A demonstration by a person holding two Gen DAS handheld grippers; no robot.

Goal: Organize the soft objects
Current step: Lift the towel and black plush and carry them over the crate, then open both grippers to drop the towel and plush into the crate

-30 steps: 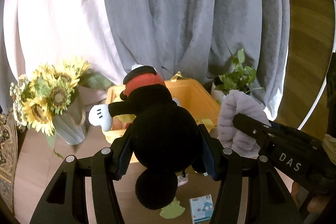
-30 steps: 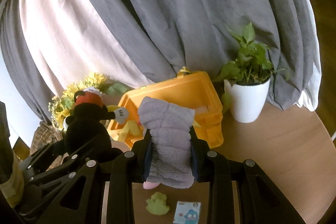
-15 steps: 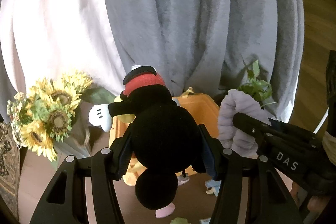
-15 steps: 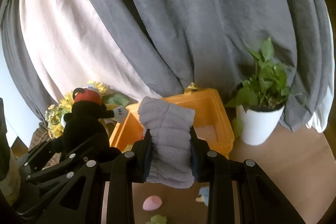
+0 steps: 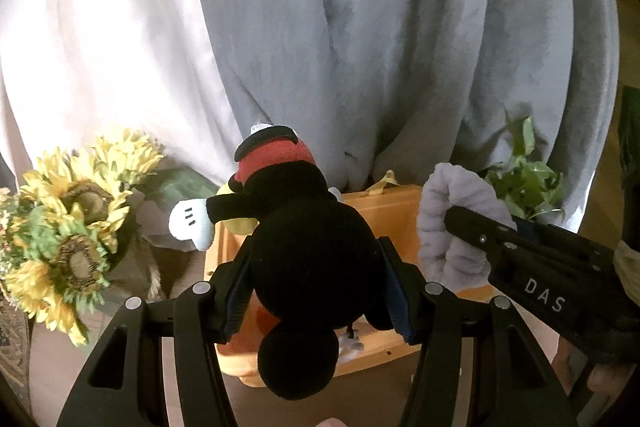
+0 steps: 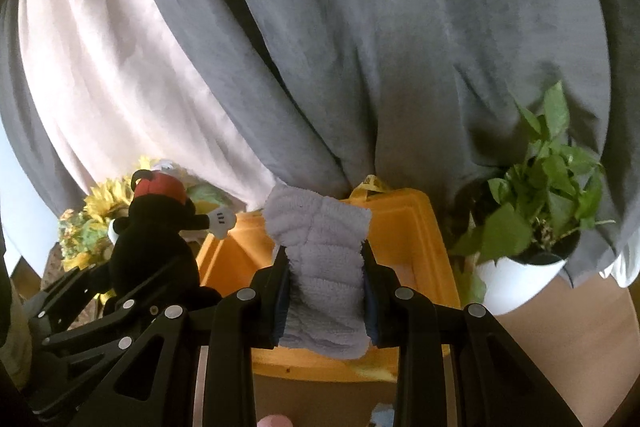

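Observation:
My left gripper (image 5: 314,287) is shut on a black Mickey Mouse plush (image 5: 304,251) with red shorts and white gloves, held head-down over the near edge of the orange bin (image 5: 394,199). My right gripper (image 6: 325,291) is shut on a folded grey fuzzy cloth (image 6: 320,259), held above the orange bin (image 6: 404,227). The plush (image 6: 156,247) and the left gripper show at the left of the right wrist view. The cloth (image 5: 452,223) and the right gripper show at the right of the left wrist view. The bin's contents are mostly hidden.
A sunflower bouquet in a vase (image 5: 72,227) stands left of the bin. A potted green plant in a white pot (image 6: 532,235) stands right of it. Grey and white curtains (image 6: 320,47) hang close behind. The wooden table (image 6: 560,327) extends to the right.
Both grippers have moved forward toward the bin with their loads. The bin looks larger and closer, and the small items on the table have slipped out of view below.

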